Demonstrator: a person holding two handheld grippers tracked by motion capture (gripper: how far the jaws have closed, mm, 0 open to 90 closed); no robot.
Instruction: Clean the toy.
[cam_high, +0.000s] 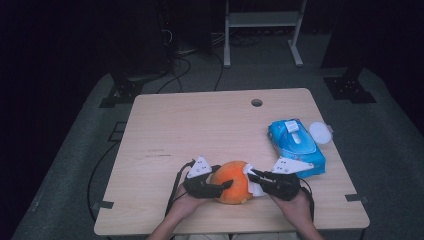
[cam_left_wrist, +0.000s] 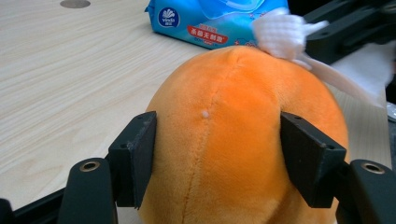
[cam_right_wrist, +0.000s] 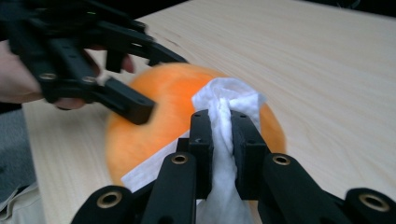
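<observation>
Left claw (cam_left_wrist: 217, 154) clamps the orange plush ball (cam_left_wrist: 243, 140); right claw (cam_right_wrist: 220, 140) pinches a white wipe (cam_right_wrist: 226, 105).
Both jaws of the left claw press the ball's sides at the tabletop's (cam_high: 200, 125) near edge, while the wipe rests against the ball's top. A blue wipes pack (cam_high: 295, 142) lies just beyond the right hand.

Right tongs (cam_right_wrist: 222, 135) clamp a white wipe (cam_right_wrist: 229, 100) against the orange plush ball (cam_right_wrist: 163, 112); left tongs (cam_right_wrist: 135, 81) grip the ball on the tabletop (cam_right_wrist: 303, 60).
</observation>
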